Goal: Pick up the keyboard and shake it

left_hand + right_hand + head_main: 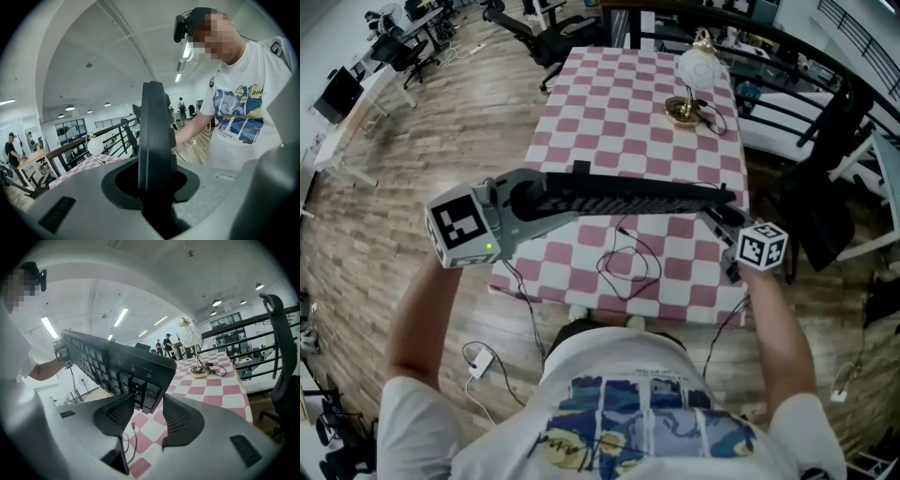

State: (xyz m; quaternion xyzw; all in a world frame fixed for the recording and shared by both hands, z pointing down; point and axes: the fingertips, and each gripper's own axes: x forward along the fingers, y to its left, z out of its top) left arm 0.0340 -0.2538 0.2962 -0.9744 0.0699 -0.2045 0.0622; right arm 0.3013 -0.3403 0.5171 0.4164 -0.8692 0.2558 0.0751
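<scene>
Left gripper (pixel 523 201): we have its jaws clamped on the left end of the keyboard (pixel 628 199); in the left gripper view the board stands edge-on between them
Right gripper (pixel 147 405): jaws spread wide; the keyboard's right end sits at their tips; we see no pad pressing on it
Keyboard: black; up in the air above the table (pixel 619 122), tilted onto its long edge, spanning between our two grippers
Table: red-and-white checked cloth; a loose cable (pixel 623 262) lies on its near part, under the keyboard
Lamp (pixel 692 89): at the table's far end, well apart from the keyboard
</scene>
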